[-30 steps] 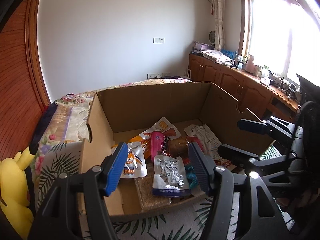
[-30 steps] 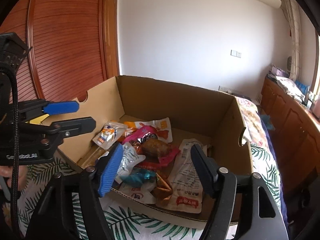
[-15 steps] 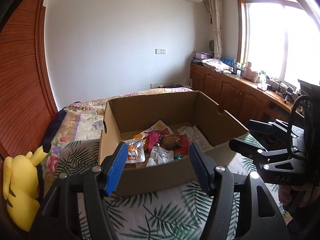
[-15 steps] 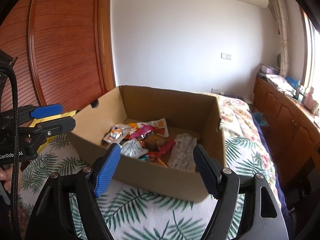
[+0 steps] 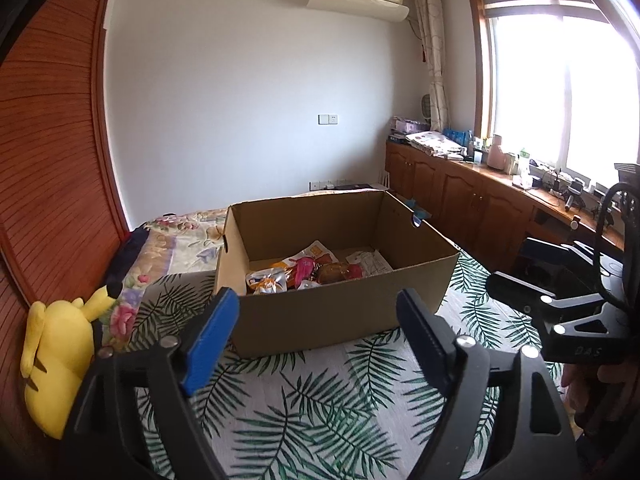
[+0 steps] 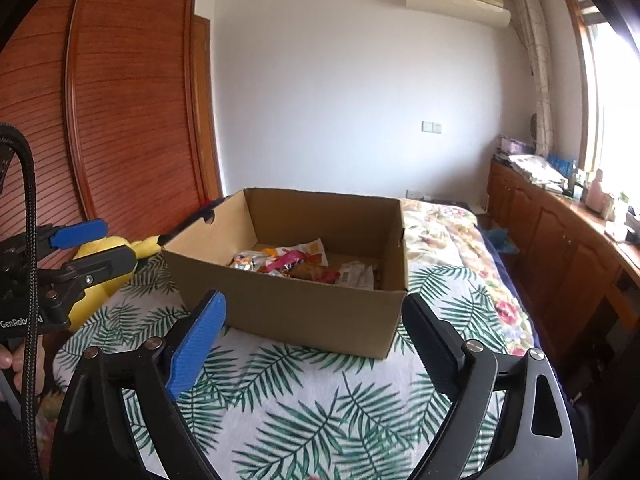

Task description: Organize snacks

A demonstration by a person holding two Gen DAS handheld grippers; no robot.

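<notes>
Both grippers have been drawn back from over the cardboard box (image 5: 340, 312), which is now seen whole and farther off. The snack packets (image 5: 308, 272) lie piled on its floor. The box rests on a palm-leaf bedspread (image 5: 320, 408), well ahead of the left gripper (image 5: 316, 340) and right gripper (image 6: 316, 344), whose empty jaws are opening

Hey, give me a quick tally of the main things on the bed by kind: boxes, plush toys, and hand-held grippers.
Cardboard box: 1
Yellow plush toy: 1
Hand-held grippers: 2, left hand-held gripper and right hand-held gripper, both with jaws opening and nothing between them
Total: 4
The snack packets in the box overlap too much to count.
</notes>
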